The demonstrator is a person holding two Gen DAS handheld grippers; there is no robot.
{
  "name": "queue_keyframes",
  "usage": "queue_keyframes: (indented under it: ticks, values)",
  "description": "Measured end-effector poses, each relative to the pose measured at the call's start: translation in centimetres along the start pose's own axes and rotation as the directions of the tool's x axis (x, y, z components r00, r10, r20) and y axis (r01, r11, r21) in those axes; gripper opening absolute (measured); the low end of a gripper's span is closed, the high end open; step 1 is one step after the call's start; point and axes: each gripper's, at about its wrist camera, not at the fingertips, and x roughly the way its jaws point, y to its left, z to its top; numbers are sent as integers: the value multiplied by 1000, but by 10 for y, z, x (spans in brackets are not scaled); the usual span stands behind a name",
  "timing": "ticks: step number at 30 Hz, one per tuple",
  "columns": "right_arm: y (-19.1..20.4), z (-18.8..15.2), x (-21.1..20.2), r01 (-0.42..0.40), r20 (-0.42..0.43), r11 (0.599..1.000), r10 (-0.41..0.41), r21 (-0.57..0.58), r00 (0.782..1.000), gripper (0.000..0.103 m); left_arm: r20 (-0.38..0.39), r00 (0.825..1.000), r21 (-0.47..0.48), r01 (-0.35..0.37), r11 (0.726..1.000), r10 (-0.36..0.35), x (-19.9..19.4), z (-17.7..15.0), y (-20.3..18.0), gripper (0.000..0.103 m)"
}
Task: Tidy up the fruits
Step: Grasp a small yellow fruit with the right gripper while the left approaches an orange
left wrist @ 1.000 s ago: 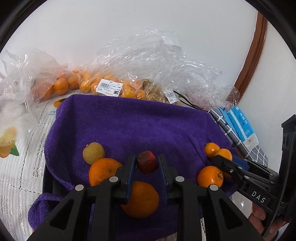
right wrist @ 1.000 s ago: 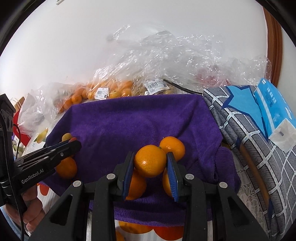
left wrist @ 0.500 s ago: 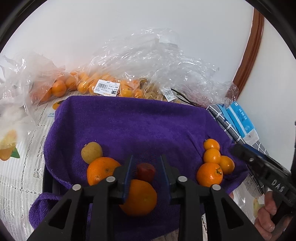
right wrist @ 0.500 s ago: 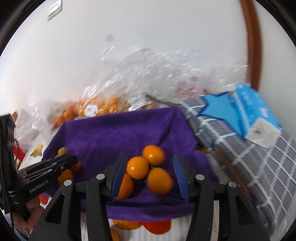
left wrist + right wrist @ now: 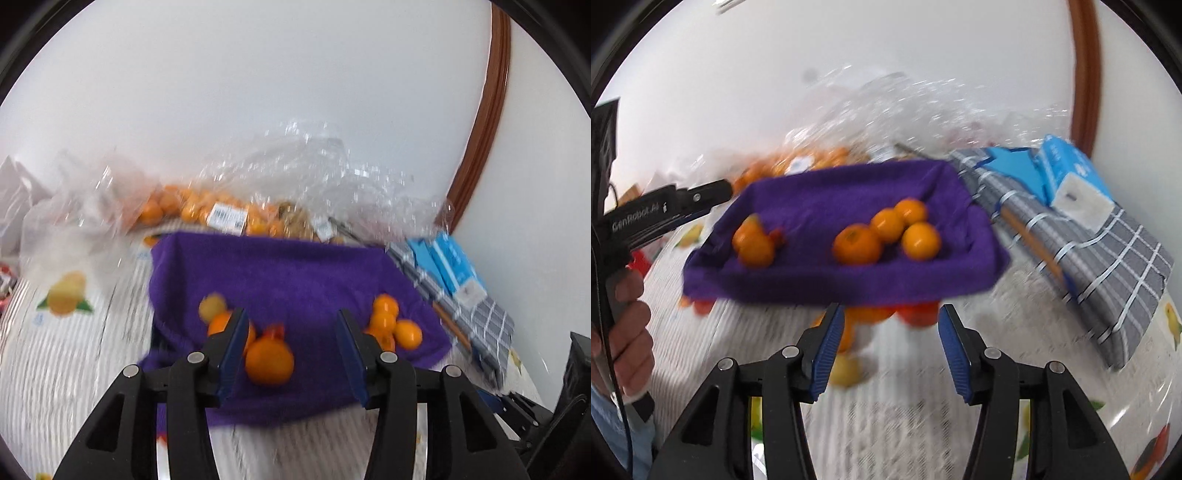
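Left gripper (image 5: 290,349): jaws have just been opening, spread, nothing pinched; large orange (image 5: 269,361) lies free between them on purple towel (image 5: 288,277). Back off straight, avoid nudging pile.

Right gripper (image 5: 888,343): jaws spread, empty, near of towel. Four tangerines (image 5: 886,230) sit right on towel; next pick, loose fruit (image 5: 846,365) under near edge.

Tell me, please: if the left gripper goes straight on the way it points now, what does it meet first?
Probably the big orange on the purple towel; it lies between the open fingers of the left gripper, nearer the left one. Blur makes depth uncertain.
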Motion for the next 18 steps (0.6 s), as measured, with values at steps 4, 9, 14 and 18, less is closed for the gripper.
queue_keyframes:
  ticks: [4, 9, 14, 18]
  values:
    - [17, -18, 5, -46, -30, 999, 45, -30, 999, 53, -28, 998, 27, -63, 998, 64, -20, -27, 13, 47]
    - [28, -32, 21, -56, -79, 998, 53, -32, 995, 47, -58, 995, -6, -79, 997, 78, -44, -57, 32, 47]
    - [35, -34, 30, -16, -104, 999, 11, -49, 995, 26, -97, 991, 7, -89, 996, 89, -44, -68, 32, 47]
    - [28, -39, 19, -40, -87, 999, 37, -29, 996, 26, -140, 986, 37, -84, 996, 88, -33, -70, 18, 47]
